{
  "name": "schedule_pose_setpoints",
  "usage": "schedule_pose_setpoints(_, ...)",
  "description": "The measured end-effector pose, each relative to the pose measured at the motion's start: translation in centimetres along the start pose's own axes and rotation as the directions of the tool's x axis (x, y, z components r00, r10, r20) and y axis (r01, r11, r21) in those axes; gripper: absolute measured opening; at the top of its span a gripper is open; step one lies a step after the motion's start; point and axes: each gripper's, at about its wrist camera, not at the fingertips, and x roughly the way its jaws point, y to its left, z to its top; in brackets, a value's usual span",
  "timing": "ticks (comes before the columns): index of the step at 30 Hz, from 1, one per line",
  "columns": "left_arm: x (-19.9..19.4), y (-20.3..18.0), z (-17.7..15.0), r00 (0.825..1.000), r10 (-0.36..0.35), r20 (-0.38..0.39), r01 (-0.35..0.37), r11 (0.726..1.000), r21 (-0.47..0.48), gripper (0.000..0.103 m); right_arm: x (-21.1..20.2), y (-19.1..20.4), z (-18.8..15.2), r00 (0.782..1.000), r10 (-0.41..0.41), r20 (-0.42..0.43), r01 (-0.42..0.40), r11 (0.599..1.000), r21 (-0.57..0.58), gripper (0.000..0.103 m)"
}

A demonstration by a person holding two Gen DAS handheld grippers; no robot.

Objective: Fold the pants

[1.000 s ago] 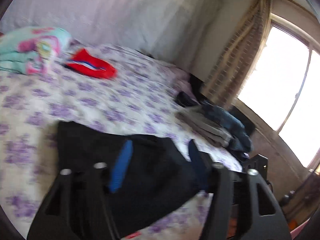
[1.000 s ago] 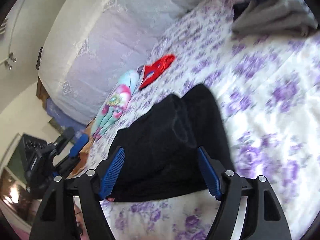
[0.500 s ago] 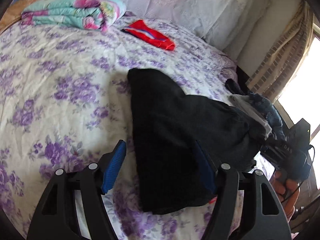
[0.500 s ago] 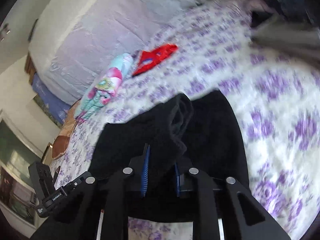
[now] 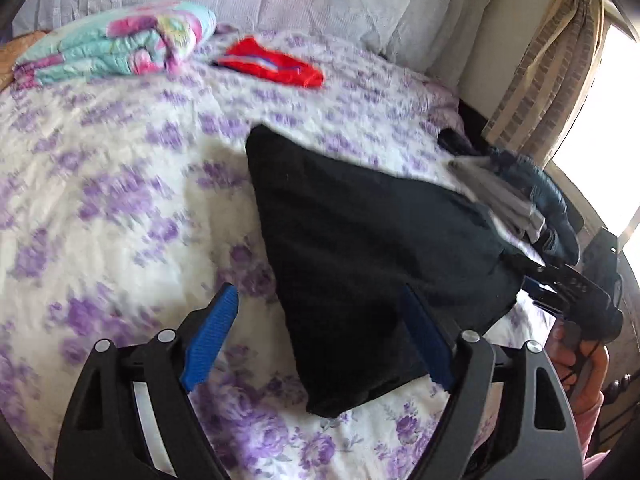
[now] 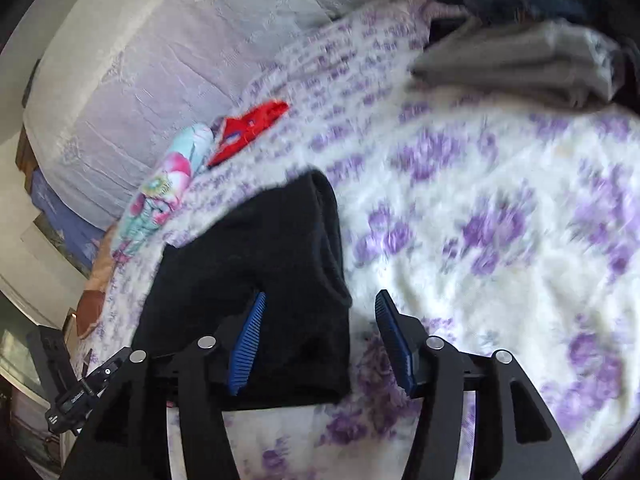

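Black pants (image 5: 360, 248) are lying folded on the bed (image 5: 120, 200), close to its near edge, the cloth resting flat on the purple-flowered cover.

Left gripper (image 5: 324, 340): its jaws are opening and standing well apart. One blue pad (image 5: 210, 340) is hovering over bare cover; the other is sitting over the near end of the pants. No cloth is being pinched.

Right gripper (image 6: 318, 344): its jaws are opening as well. The near corner of the pants is lying between the blue pads (image 6: 246, 344), but neither pad is pressing on it. The person's hand (image 5: 580, 356) is gripping this tool at the bed's near edge.

Toward the far edge, a red garment (image 5: 272, 64) is lying beside a folded pastel blanket (image 5: 116, 48), well apart from the pants. A pile of grey and blue clothes (image 5: 516, 196) is sitting at the window-side edge, touching the pants.
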Motion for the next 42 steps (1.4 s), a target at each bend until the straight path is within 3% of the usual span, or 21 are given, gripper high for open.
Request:
schedule_pose_setpoints(2, -1.5, -0.2, 0.8, 0.998, -0.012, 0.058, 0.011, 1.000, 0.017, 0.082, -1.6, 2.6, 0.8, 0.996, 0.030, 0.078, -0.023, 0.995, -0.092, 0.058)
schedule_pose_setpoints(4, -2.2, -1.1, 1.3, 0.994, -0.032, 0.102, 0.028, 0.999, 0.034, 0.085, -1.8, 5.0, 1.3, 0.986, 0.132, 0.103, -0.113, 0.978, -0.173, 0.058)
schedule_pose_setpoints(7, -0.9, -2.6, 0.8, 0.994, -0.082, 0.073, 0.078, 0.995, 0.065, 0.085, 0.5, 7.3, 1.2, 0.976, 0.216, 0.023, -0.206, 0.952, -0.227, 0.058)
schedule_pose_setpoints(8, 0.1, -3.2, -0.1, 0.996, -0.084, 0.032, 0.081, 0.993, 0.087, 0.085, 2.1, 7.7, 0.8, 0.975, 0.221, -0.024, -0.220, 0.946, -0.240, 0.056)
schedule_pose_setpoints(10, 1.8, -3.5, -1.9, 0.997, -0.060, -0.049, 0.065, 0.992, 0.109, 0.085, 5.5, 6.8, -0.6, 0.989, 0.086, -0.124, -0.114, 0.964, -0.238, 0.055)
schedule_pose_setpoints(11, 2.5, -3.3, -3.2, 0.995, -0.049, -0.087, 0.058, 0.992, 0.115, 0.085, 6.0, 5.8, -1.3, 0.986, 0.077, -0.149, -0.111, 0.966, -0.233, 0.052)
schedule_pose_setpoints(12, 2.5, -3.3, -4.1, 0.995, -0.037, -0.090, 0.049, 0.990, 0.133, 0.085, 6.1, 4.9, -1.8, 0.984, 0.095, -0.147, -0.128, 0.963, -0.235, 0.045)
schedule_pose_setpoints(14, 1.6, -4.2, -5.5, 0.997, 0.040, -0.068, -0.023, 0.971, 0.240, 0.085, 4.8, 4.8, -2.0, 0.986, 0.084, -0.147, -0.123, 0.952, -0.281, 0.044)
schedule_pose_setpoints(16, 1.0, -4.3, -5.8, 0.992, 0.072, -0.103, -0.038, 0.955, 0.294, 0.085, 2.6, 5.4, -1.1, 0.990, 0.078, -0.114, -0.109, 0.947, -0.301, 0.065)
schedule_pose_setpoints(18, 0.0, -3.1, -4.4, 0.993, 0.003, -0.121, 0.024, 0.975, 0.221, 0.085, 0.5, 5.6, 0.3, 0.991, 0.118, -0.058, -0.130, 0.942, -0.309, 0.072)
schedule_pose_setpoints(21, -0.9, -1.0, -0.8, 0.992, -0.087, -0.089, 0.094, 0.992, 0.078, 0.092, -0.3, 4.6, 4.0, 0.990, 0.137, -0.017, -0.137, 0.954, -0.268, 0.080)
schedule_pose_setpoints(23, -0.5, -0.1, 1.2, 0.992, -0.100, -0.073, 0.101, 0.995, 0.021, 0.093, 0.6, 3.4, 5.7, 0.993, 0.116, -0.038, -0.122, 0.965, -0.234, 0.080)
schedule_pose_setpoints(26, 2.0, 1.6, 3.6, 0.982, -0.132, -0.132, 0.119, 0.988, -0.102, 0.094, 4.1, 0.5, 7.5, 0.989, 0.061, -0.134, -0.083, 0.983, -0.165, 0.080)
schedule_pose_setpoints(29, 5.5, 2.8, 3.7, 0.953, -0.152, -0.264, 0.099, 0.974, -0.202, 0.094, 8.3, -2.6, 7.4, 0.949, 0.110, -0.294, -0.134, 0.989, -0.064, 0.080)
schedule_pose_setpoints(30, 6.3, 2.8, 3.5, 0.945, -0.154, -0.290, 0.094, 0.973, -0.211, 0.094, 9.3, -3.1, 7.1, 0.936, 0.125, -0.330, -0.147, 0.988, -0.044, 0.080)
schedule_pose_setpoints(32, 6.7, 2.4, 3.0, 0.944, -0.121, -0.307, 0.072, 0.983, -0.166, 0.095, 11.1, -4.0, 6.7, 0.896, 0.189, -0.402, -0.209, 0.978, -0.007, 0.082)
schedule_pose_setpoints(34, 7.0, 1.2, 2.5, 0.942, -0.087, -0.325, 0.057, 0.993, -0.102, 0.099, 12.3, -4.1, 6.6, 0.847, 0.291, -0.445, -0.315, 0.949, 0.020, 0.088)
schedule_pose_setpoints(37, 7.6, -0.2, 2.4, 0.938, -0.033, -0.345, 0.022, 0.999, -0.038, 0.099, 13.7, -3.7, 6.5, 0.724, 0.482, -0.493, -0.484, 0.865, 0.135, 0.088)
schedule_pose_setpoints(38, 7.9, -0.6, 2.4, 0.938, -0.015, -0.348, 0.007, 1.000, -0.024, 0.099, 14.3, -3.4, 6.3, 0.706, 0.505, -0.497, -0.494, 0.854, 0.165, 0.088)
schedule_pose_setpoints(42, 8.6, -0.8, 3.1, 0.933, -0.010, -0.359, 0.000, 1.000, -0.028, 0.099, 14.8, -1.8, 6.1, 0.718, 0.467, -0.516, -0.481, 0.869, 0.117, 0.086)
